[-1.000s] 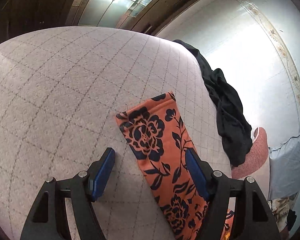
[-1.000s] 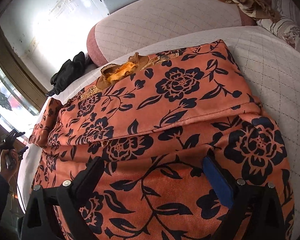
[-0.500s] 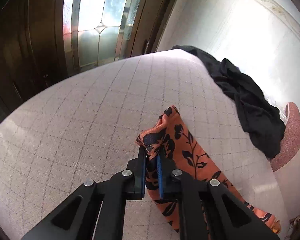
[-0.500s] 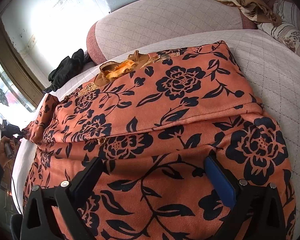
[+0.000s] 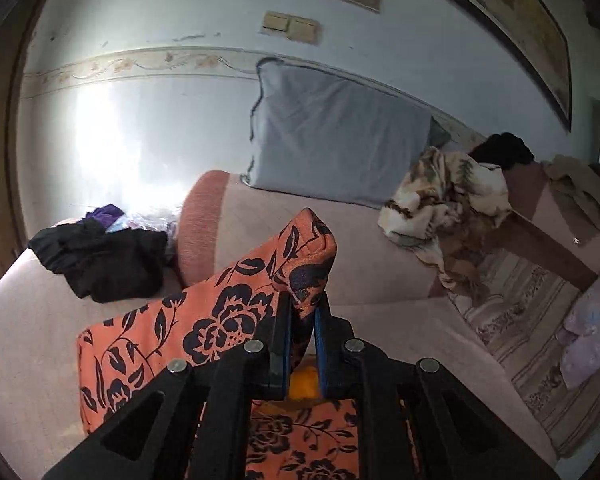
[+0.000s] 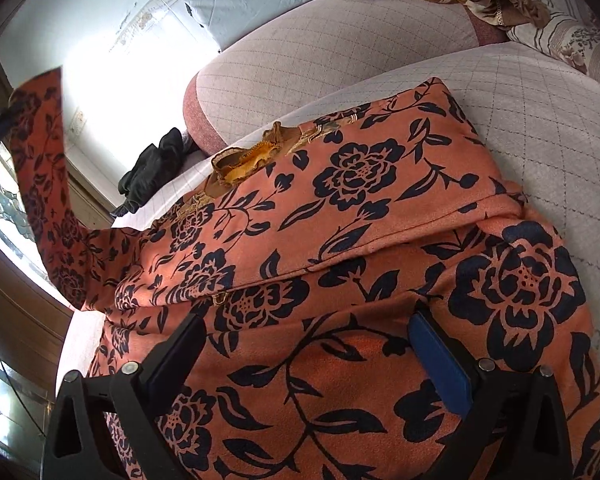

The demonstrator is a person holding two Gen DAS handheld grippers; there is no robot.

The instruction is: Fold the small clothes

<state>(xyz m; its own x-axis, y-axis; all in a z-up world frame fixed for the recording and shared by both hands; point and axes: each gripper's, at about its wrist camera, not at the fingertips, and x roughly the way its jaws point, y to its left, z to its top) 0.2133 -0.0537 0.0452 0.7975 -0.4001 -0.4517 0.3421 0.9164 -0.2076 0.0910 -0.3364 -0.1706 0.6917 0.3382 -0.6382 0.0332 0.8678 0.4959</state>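
- Right now the left gripper [image 5: 302,312] is clamped tight on the end of a sleeve [image 5: 300,256] of the orange floral garment [image 6: 340,240], with the cloth pinched between its pads and lifted off the surface.
- Seen from the right wrist, that sleeve [image 6: 40,152] stands up in the air at the far left, while the body of the garment lies spread on the quilted pink cushion [image 6: 540,100].
- The right gripper [image 6: 308,356] hovers low over the near part of the garment with its jaws wide apart; whether the fingertips touch the cloth, I cannot tell.
- An orange frilled collar [image 6: 244,164] shows at the garment's far end.
- A heap of black clothes [image 5: 104,256] lies at the cushion's far edge, and a grey pillow [image 5: 332,144] leans against the wall.
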